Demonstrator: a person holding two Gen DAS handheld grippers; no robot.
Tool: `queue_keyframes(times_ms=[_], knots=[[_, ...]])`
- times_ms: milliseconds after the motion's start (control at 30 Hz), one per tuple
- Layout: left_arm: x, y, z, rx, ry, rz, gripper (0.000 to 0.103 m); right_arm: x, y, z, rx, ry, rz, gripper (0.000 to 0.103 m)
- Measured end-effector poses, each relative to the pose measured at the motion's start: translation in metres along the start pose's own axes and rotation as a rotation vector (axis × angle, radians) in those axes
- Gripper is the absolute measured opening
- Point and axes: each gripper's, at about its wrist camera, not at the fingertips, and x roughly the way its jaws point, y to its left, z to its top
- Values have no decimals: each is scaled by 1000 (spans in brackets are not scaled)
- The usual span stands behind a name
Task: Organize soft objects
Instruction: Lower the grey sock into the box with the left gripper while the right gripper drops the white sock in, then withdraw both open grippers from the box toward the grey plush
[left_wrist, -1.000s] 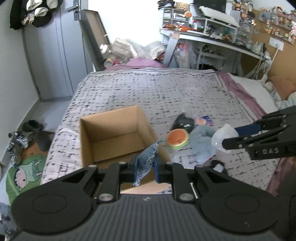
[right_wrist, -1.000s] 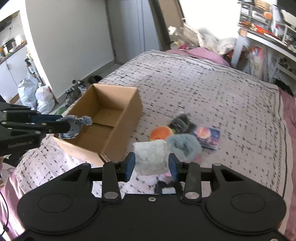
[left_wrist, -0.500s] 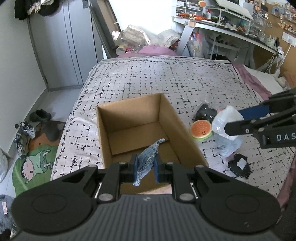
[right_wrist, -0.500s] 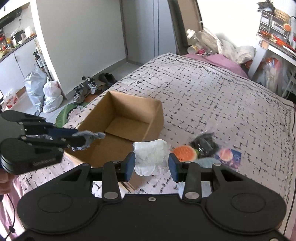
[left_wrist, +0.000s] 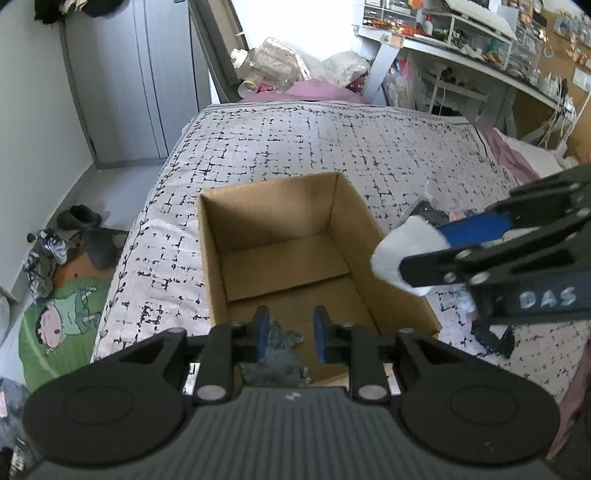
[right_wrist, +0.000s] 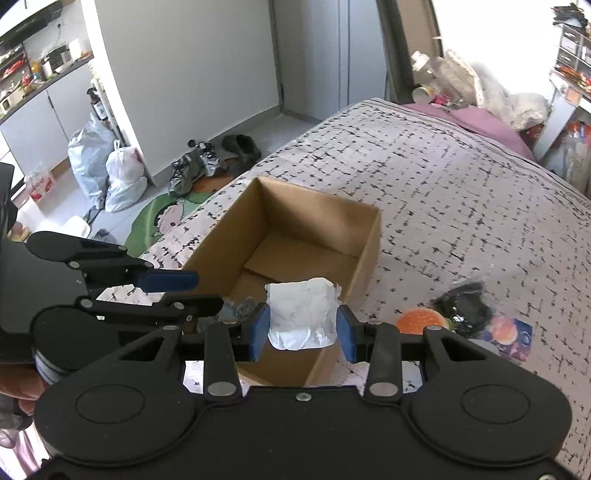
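An open cardboard box (left_wrist: 354, 206) stands on the bed; it also shows in the right wrist view (right_wrist: 317, 199). My left gripper (left_wrist: 291, 334) is open over the box's near end. The grey-blue fabric piece (left_wrist: 279, 363) lies loose below its fingers, inside the box by its near wall. My right gripper (right_wrist: 303, 328) is shut on a white crumpled soft wad (right_wrist: 303, 314), held above the box's right wall; the wad shows in the left wrist view (left_wrist: 402, 254).
A burger-shaped toy (right_wrist: 421, 319), a black bundle (right_wrist: 463, 306) and a printed packet (right_wrist: 506, 332) lie on the patterned bedspread (right_wrist: 461, 192) right of the box. Shoes and bags sit on the floor (right_wrist: 207, 162) to the left. A cluttered desk (left_wrist: 461, 55) stands beyond the bed.
My left gripper has opened and let go of the grey-blue fabric, which dropped into the box. Both grippers moved closer over the box; the right one still holds the white wad.
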Motion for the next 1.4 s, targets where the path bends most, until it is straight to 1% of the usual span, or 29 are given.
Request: queue_keyframes(times_ms=[167, 233, 300, 400, 433, 467, 533, 600, 700, 767, 833, 867, 933, 1033, 1100, 1200, 1267, 1400], knots=[[-9, 2, 2, 4, 5, 12, 33, 6, 3, 1, 21, 11, 24, 39], [-12, 2, 1, 9, 9, 25, 41, 8, 2, 1, 37, 17, 46, 39], [-15, 2, -1, 13, 13, 47, 45, 8, 2, 1, 49, 19, 58, 39], [-21, 1, -4, 18, 15, 55, 49, 6, 3, 2, 60, 7, 85, 42], [-22, 1, -5, 14, 19, 55, 53, 5, 3, 1, 61, 8, 89, 47], [-23, 2, -6, 4, 29, 53, 56, 3, 3, 1, 60, 5, 83, 56], [-26, 2, -7, -23, 36, 52, 63, -3, 1, -1, 57, -15, 60, 63], [-30, 1, -8, -30, 34, 68, 67, -10, -4, -3, 68, -22, 60, 63], [-39, -5, -8, -19, 24, 66, 72, -21, -18, -9, 105, -35, 47, 66], [-43, -7, -7, -25, 25, 67, 75, -27, -26, -15, 123, -39, 30, 69], [-46, -9, -6, -40, 28, 71, 82, -34, -34, -21, 136, -38, 19, 70], [-47, -10, -6, -54, 32, 64, 84, -36, -37, -23, 143, -38, 17, 70], [-48, -11, -7, -86, 31, 46, 90, -42, -42, -28, 161, -39, 16, 71], [-52, -19, -8, -98, 18, 45, 99, -54, -50, -35, 178, -62, 5, 82], [-56, -25, -8, -96, 10, 45, 103, -61, -54, -39, 180, -78, -3, 85], [-62, -30, -8, -107, 3, 42, 103, -71, -58, -45, 187, -96, -5, 89], [-66, -33, -8, -114, -1, 39, 103, -78, -62, -49, 189, -111, -7, 95], [-73, -40, -8, -104, -3, 40, 103, -91, -68, -58, 202, -139, -12, 101]])
